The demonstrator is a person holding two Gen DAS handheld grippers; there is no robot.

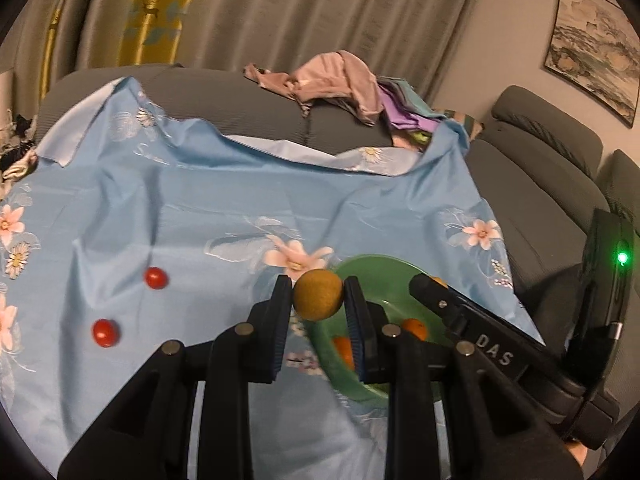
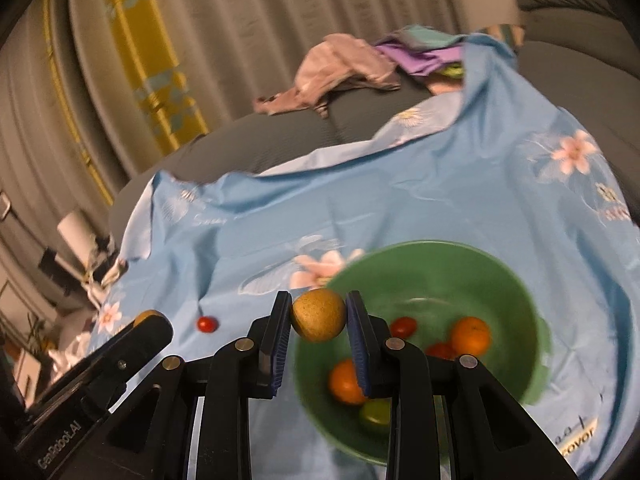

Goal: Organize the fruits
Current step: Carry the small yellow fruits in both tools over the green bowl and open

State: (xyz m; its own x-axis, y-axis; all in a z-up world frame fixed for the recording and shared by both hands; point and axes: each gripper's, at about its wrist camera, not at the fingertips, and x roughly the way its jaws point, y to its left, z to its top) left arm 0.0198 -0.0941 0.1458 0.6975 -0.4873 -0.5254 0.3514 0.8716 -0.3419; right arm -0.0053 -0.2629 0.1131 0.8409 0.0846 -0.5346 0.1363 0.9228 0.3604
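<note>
My left gripper (image 1: 318,296) is shut on a round tan fruit (image 1: 318,295), held over the near left rim of the green bowl (image 1: 376,276). My right gripper (image 2: 319,314) is shut on another round tan fruit (image 2: 319,315), above the left rim of the same bowl (image 2: 440,264). The bowl holds two oranges (image 2: 471,335), small red tomatoes (image 2: 403,326) and a green fruit (image 2: 375,415). Two red tomatoes (image 1: 155,278) lie on the blue floral cloth (image 1: 208,200) to the left. The right gripper also shows in the left wrist view (image 1: 424,284).
The blue cloth covers a grey sofa (image 1: 532,152). A heap of pink and purple clothes (image 1: 344,84) lies on the sofa back. Curtains hang behind. A framed picture (image 1: 592,48) hangs at the right. Clutter stands at the far left (image 2: 76,256).
</note>
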